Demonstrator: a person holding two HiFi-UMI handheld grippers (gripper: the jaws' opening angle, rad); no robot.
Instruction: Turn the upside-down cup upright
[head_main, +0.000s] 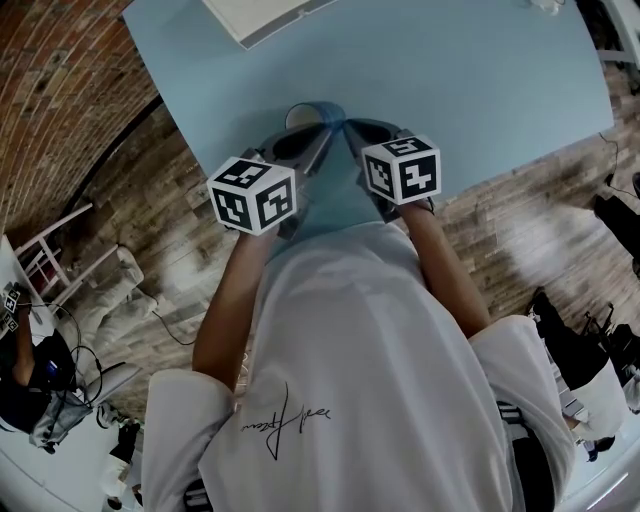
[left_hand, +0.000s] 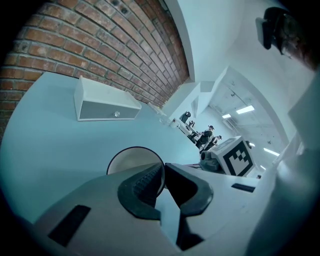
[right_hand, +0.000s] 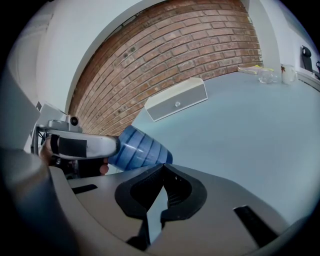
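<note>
My left gripper (left_hand: 163, 166) pinches the blue cup (right_hand: 137, 147) by its rim. It's tipped on a slant over the table (head_main: 480, 80), mouth towards me, roughly halfway, not yet upright. My right gripper (right_hand: 163, 166), pressed together on nothing, hovers beside.

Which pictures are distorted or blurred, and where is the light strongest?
Both gripper views: fisheye, black corners, the brick wall bent into a curve. Left gripper view: ceiling lights are brightest. Head view: floor is smeared, marker cubes are sharp.
</note>
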